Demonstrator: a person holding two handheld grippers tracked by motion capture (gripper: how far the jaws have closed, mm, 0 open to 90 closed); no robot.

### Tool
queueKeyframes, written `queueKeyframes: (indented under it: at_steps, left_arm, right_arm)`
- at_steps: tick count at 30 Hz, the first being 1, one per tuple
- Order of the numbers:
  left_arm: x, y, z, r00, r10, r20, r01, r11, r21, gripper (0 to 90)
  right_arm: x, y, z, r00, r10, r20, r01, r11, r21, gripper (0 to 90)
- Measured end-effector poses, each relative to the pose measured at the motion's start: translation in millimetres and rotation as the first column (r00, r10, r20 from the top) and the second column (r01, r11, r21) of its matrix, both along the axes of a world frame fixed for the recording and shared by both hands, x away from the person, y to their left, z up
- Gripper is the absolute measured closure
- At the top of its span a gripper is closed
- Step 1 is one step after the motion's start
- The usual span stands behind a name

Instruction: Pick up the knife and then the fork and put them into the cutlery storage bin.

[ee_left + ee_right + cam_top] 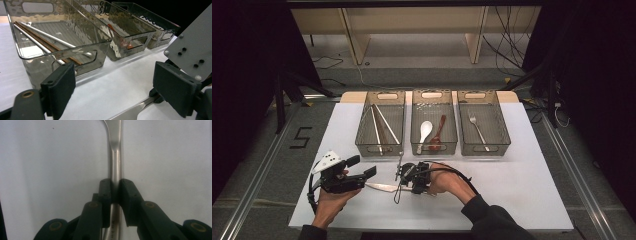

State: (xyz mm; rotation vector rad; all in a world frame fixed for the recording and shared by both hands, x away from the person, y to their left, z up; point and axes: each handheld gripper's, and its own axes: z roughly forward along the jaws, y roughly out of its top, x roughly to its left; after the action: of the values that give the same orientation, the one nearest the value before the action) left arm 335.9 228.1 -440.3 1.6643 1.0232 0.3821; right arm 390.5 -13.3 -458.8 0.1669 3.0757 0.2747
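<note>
Status: sorting of cutlery into 3 bins along the far edge of the bench [532,165] appears mostly done. The left bin [380,145] holds chopsticks [382,125]. The middle bin [434,146] holds 2 spoons, 1 white [424,132] and 1 red-brown [438,135]. The right bin [484,147] holds 1 fork [477,131]. Judged from this layout, 1 item remains outside the bins: a steel knife [382,187], lying flat on the bench near the front edge, left of centre.

Left tongs [357,172]: spread, nothing between the pads. In the left gripper view the left tongs [115,85] point toward the bins with both pads [60,87] clear of the bench surface, and the knife [132,111] passes low between them toward the right pad without touching either, as far as the view shows.

Right tongs [404,181]: pinching the knife. In the right gripper view the right tongs [115,192] have both pads [105,192] pressed against the sides of the knife [115,165] at its handle, close behind the neck where the handle narrows into the blade. The blade runs away from the right tongs toward the left tongs; its tip lies just under or beside the left tongs in the high view.

Remaining work, as a judgement: lift the knife and place it in a bin. Which bin is intended cannot be told; none holds a knife.
</note>
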Motion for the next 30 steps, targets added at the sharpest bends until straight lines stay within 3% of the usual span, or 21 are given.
queueKeyframes:
  at_steps: [16,30]
  left_arm:
    - [-0.2,0.5,0.2,1.0000,0.003,0.001,-0.003,1.0000,-0.002,17.9]
    - [-0.3,0.4,0.3,1.0000,0.004,0.001,-0.004,1.0000,0.000,17.9]
  right_arm:
    - [-2.3,-1.4,1.7,0.9999,-0.008,-0.009,0.007,0.9999,-0.012,79.8]
    - [1.9,-12.8,9.6,0.9985,-0.050,-0.022,0.050,0.9980,0.038,79.8]
